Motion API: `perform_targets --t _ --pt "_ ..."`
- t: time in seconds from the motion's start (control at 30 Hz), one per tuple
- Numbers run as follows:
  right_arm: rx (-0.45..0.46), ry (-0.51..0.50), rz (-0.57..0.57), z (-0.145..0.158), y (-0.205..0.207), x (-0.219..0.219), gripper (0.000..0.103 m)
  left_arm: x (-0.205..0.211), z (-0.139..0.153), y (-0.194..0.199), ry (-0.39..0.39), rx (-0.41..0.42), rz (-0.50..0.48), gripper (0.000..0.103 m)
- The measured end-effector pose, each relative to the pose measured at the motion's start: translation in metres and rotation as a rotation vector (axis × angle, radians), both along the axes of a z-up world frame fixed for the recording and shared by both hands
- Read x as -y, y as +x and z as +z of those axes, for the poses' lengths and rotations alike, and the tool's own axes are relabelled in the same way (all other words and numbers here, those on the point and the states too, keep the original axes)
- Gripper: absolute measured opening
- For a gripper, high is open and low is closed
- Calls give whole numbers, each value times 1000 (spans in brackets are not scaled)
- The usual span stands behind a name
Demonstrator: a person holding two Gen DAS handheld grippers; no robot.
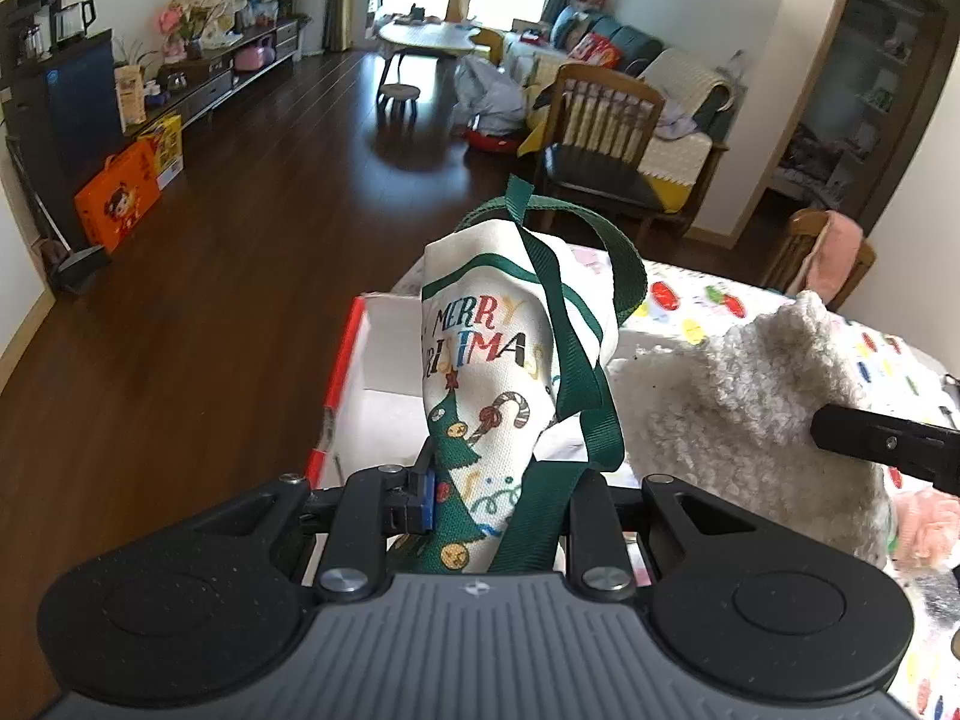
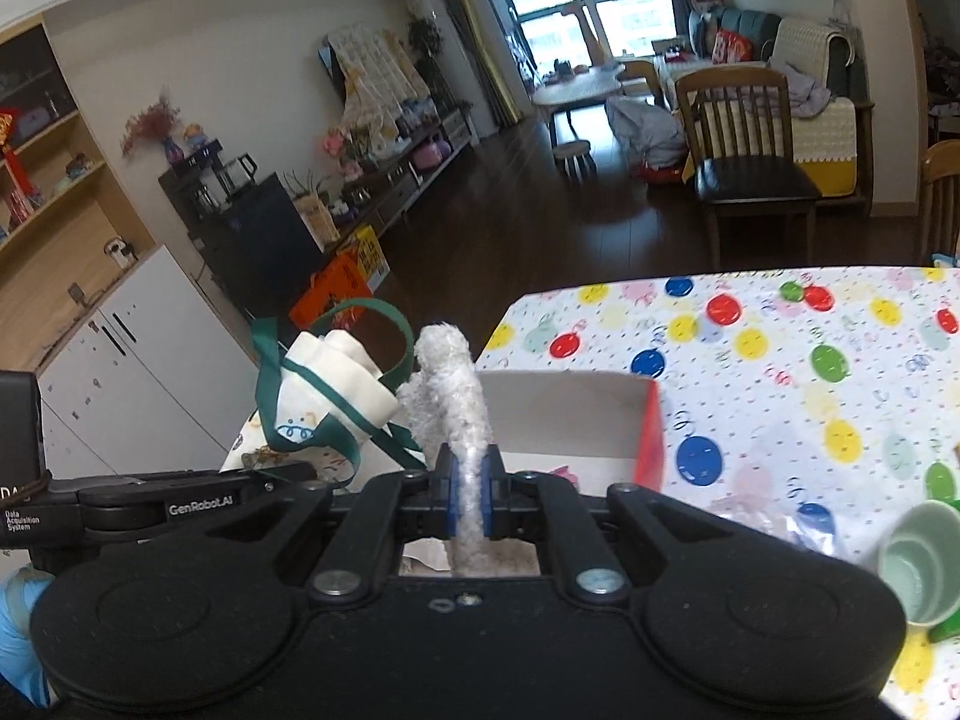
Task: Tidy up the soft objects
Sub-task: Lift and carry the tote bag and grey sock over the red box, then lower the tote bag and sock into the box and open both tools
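My left gripper [image 1: 501, 495] is shut on a white Christmas tote bag [image 1: 486, 354] with green straps, held up above a red-edged white box [image 1: 372, 372]. The bag also shows in the right wrist view [image 2: 327, 402], at the left. My right gripper [image 2: 469, 501] is shut on a fluffy white cloth [image 2: 450, 396], held upright in front of the box [image 2: 576, 420]. The same cloth shows in the left wrist view [image 1: 738, 408], to the right of the bag, with the right gripper's finger [image 1: 882, 435] on it.
The table [image 2: 780, 372] has a balloon-print cover. A pale green cup [image 2: 921, 561] lies at its right near edge. A pink soft item [image 1: 927, 531] lies under the cloth. Wooden chairs [image 1: 606, 138] stand beyond the table on the dark floor.
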State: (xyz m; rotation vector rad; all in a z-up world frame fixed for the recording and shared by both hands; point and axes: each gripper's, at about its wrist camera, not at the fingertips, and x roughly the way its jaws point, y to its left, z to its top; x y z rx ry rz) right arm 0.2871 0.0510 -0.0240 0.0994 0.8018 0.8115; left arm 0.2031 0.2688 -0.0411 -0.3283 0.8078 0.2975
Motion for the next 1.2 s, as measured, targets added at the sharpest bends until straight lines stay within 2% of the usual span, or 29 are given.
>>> perform_targets --t 0.4,0.63,0.83,0.97,1.2 --pt "-92 -90 -7 -43 17 -52 7 -22 -42 41 12 -115 0 22" --pt "-130 -171 19 -71 15 -62 7 -10 -67 60 46 -196 -64 22" --pt "-146 -219 38 -84 9 -65 7 -9 -83 70 58 -237 -66 22" --pt "-152 -238 52 -90 7 -64 12 -7 -91 75 54 -270 -101 22" --pt "-157 -275 65 -93 3 -64 21 -8 -100 79 32 -308 -101 22"
